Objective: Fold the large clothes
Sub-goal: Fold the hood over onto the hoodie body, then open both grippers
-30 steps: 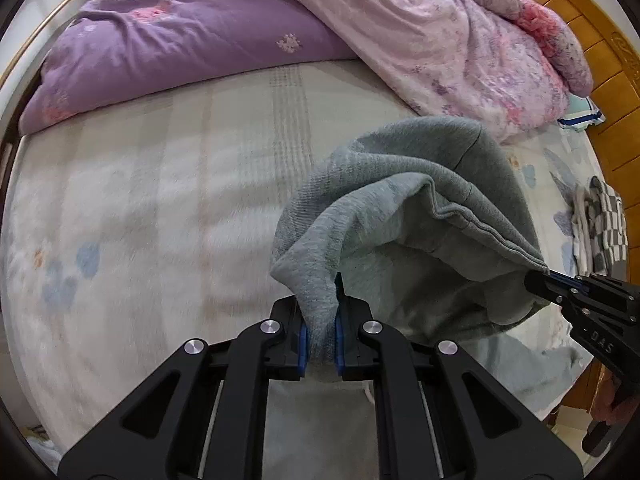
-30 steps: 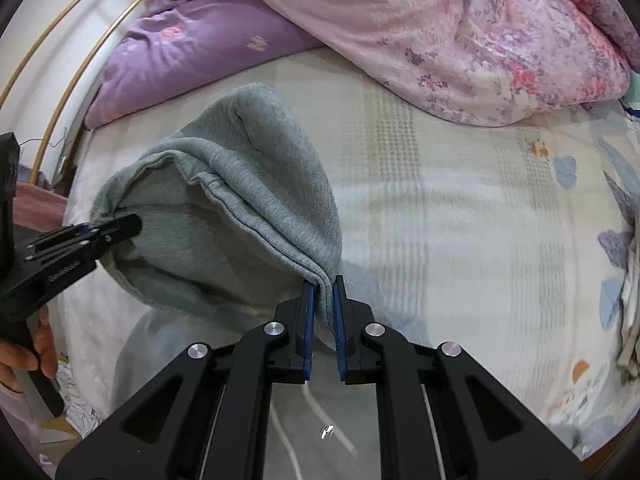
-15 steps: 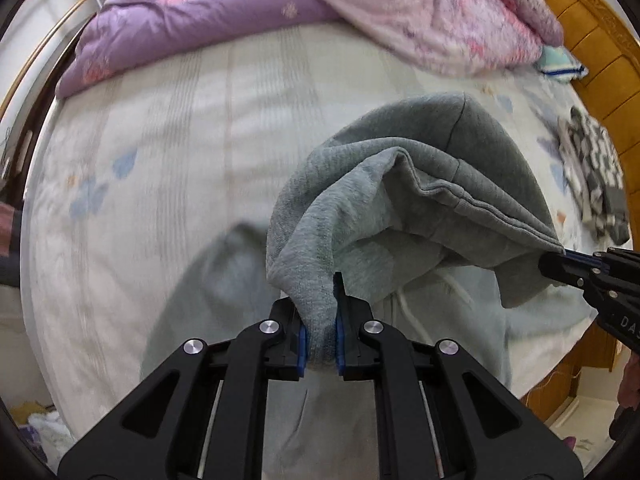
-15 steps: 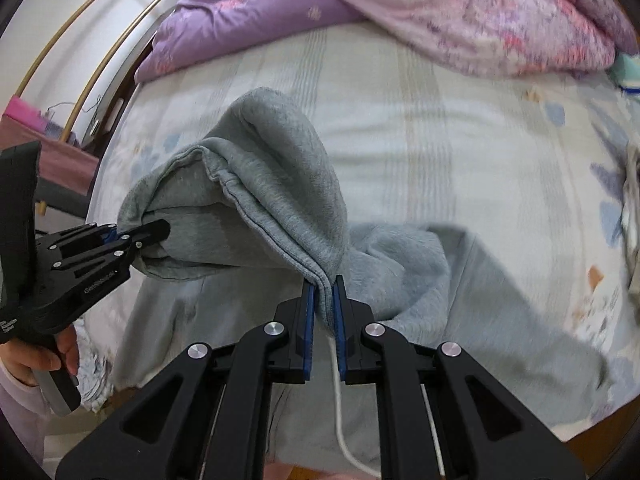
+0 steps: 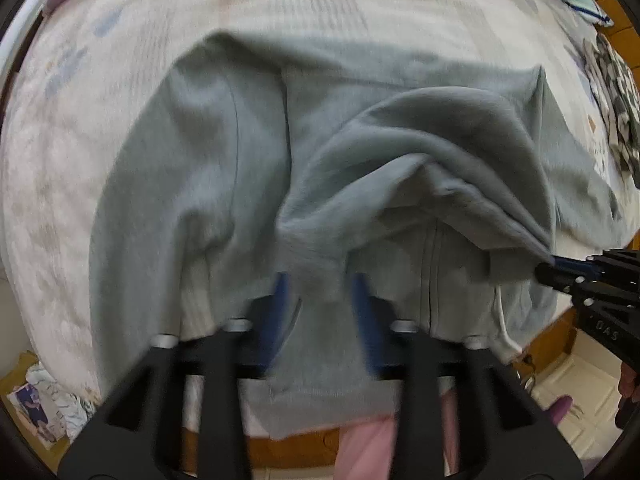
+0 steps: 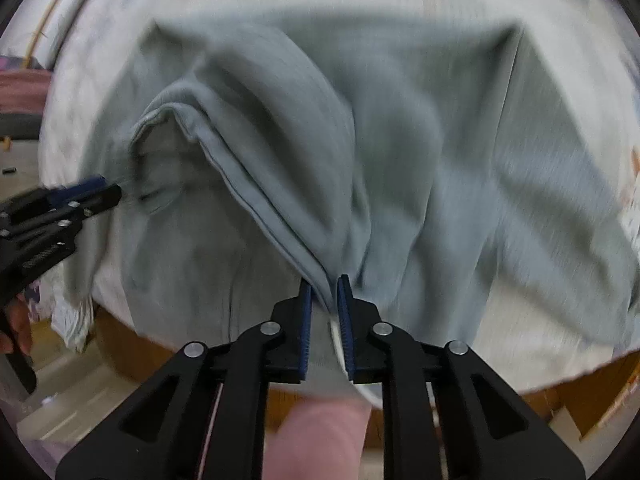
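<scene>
The left gripper (image 5: 320, 284) has its fingers spread apart, a fold of the grey hoodie (image 5: 208, 168) loose between them. The right gripper (image 6: 323, 286), slightly parted, still pinches the hood edge. Beyond both, the hoodie lies spread on the bed (image 5: 60, 140).

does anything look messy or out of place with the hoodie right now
Yes. The hood is bunched up over the hoodie, not flat, and the hoodie's lower edge hangs off the bed.

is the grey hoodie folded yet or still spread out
Mostly spread. The grey hoodie lies flat across the bed; only its hood is lifted.
</scene>
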